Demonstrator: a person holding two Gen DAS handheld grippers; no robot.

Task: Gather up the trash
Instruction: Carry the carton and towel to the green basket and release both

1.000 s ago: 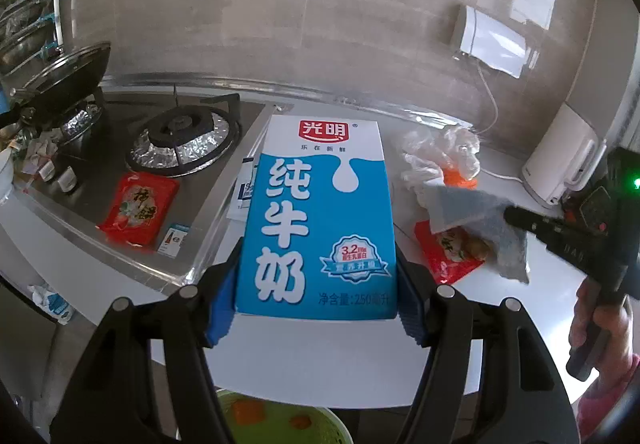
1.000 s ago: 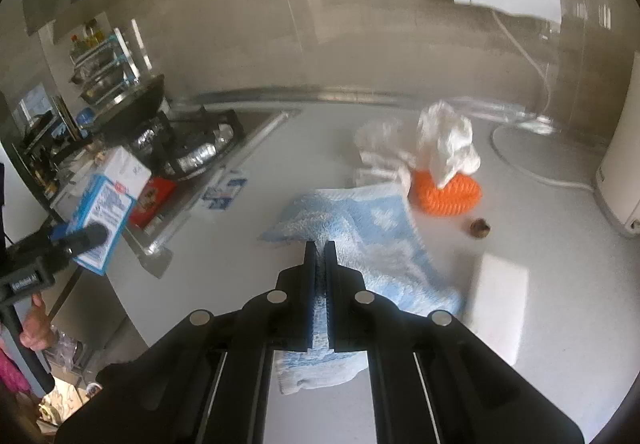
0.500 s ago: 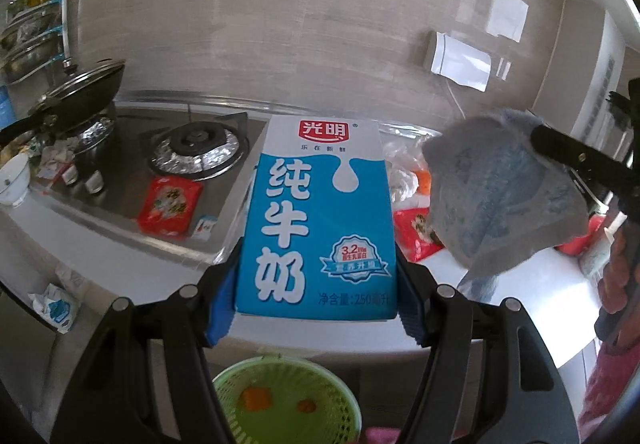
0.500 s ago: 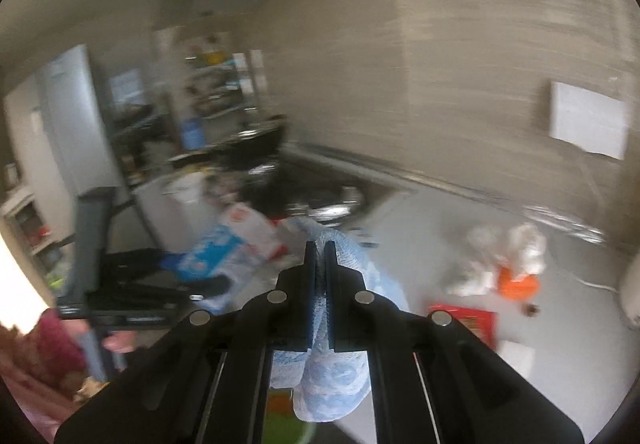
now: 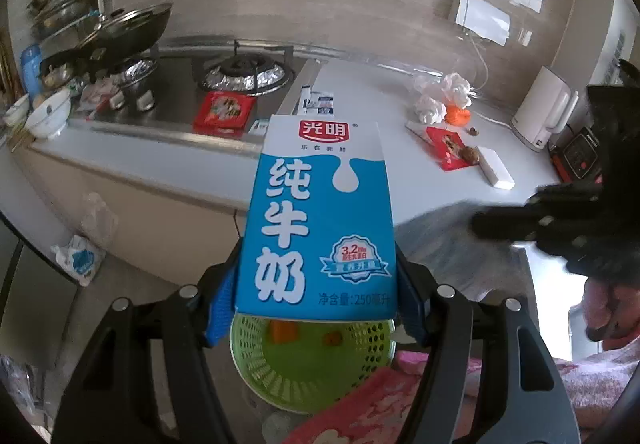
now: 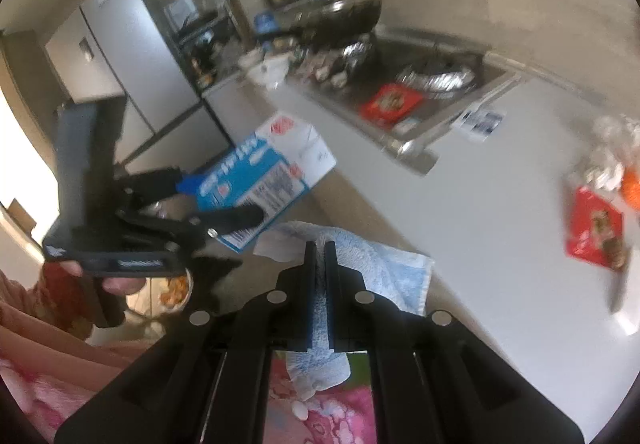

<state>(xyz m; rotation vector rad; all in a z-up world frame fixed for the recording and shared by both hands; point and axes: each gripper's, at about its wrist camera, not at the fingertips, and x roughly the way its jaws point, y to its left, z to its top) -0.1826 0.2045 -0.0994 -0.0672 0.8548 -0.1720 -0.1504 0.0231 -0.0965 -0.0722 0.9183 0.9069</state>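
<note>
Blue towel now off counter, motion-blurred.

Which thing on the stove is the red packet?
Find the steel gas stove at the counter's left end. In front of the foil-ringed burner lies the flat red packet. It is the only bright red, square thing on the steel.

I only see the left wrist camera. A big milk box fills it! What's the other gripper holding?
Observer: The right gripper is shut on a blue and white cloth, which hangs below the jaws.
Operator: What's on the back of my milk box?
Observer: The milk carton has small print there, too blurred to read.
Operator: Anything to my left that I miss?
Observer: A tall grey fridge stands past the counter's end.
</note>
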